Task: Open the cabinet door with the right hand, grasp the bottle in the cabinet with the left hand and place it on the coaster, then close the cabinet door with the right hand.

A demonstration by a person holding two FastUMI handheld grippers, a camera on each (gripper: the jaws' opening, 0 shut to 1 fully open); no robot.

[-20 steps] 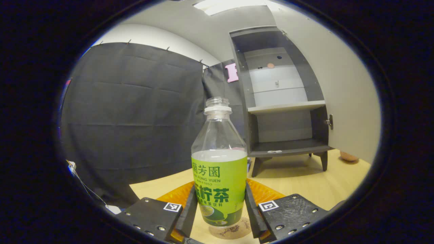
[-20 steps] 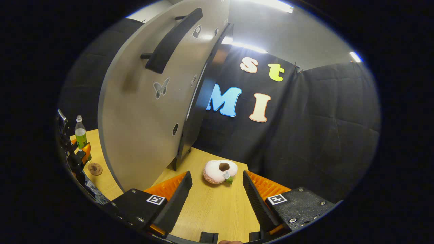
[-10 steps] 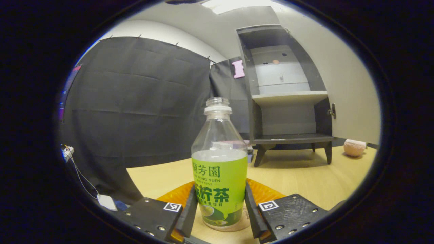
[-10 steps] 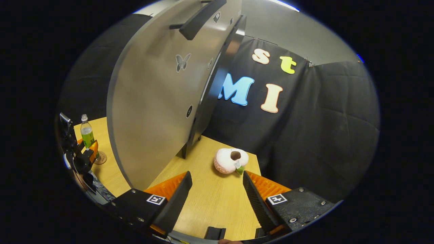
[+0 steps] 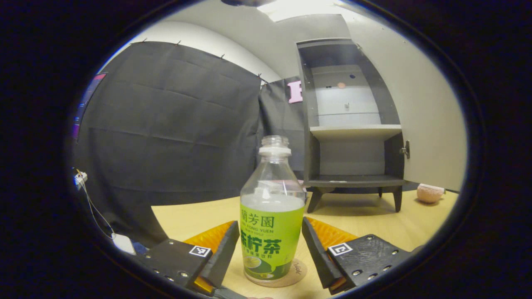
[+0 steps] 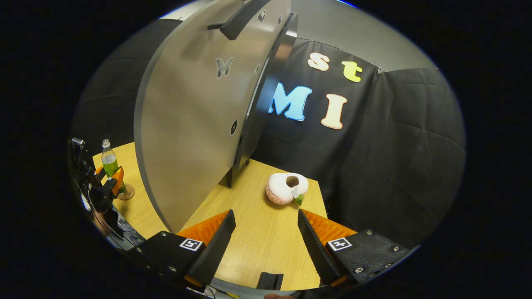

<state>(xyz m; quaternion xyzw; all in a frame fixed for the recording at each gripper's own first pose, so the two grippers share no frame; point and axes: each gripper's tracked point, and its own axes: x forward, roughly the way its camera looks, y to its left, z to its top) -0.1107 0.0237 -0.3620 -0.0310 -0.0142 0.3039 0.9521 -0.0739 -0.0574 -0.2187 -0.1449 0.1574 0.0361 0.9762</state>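
Standing upright on the coaster [image 5: 296, 272], the green-label tea bottle [image 5: 272, 220] sits between the left gripper's [image 5: 269, 259] released jaws. Right gripper [image 6: 266, 241], jaws spread and empty, must next swing to the cabinet door [image 6: 187, 137] at ten o'clock and push it closed.

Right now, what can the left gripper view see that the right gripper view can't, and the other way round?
Left gripper view: the inside of the cabinet, with its shelf, seen through the open doorway. Right gripper view: the outside of the cabinet door, with its long handle and a butterfly sticker. Both: the bottle standing on the coaster, and the wooden table.
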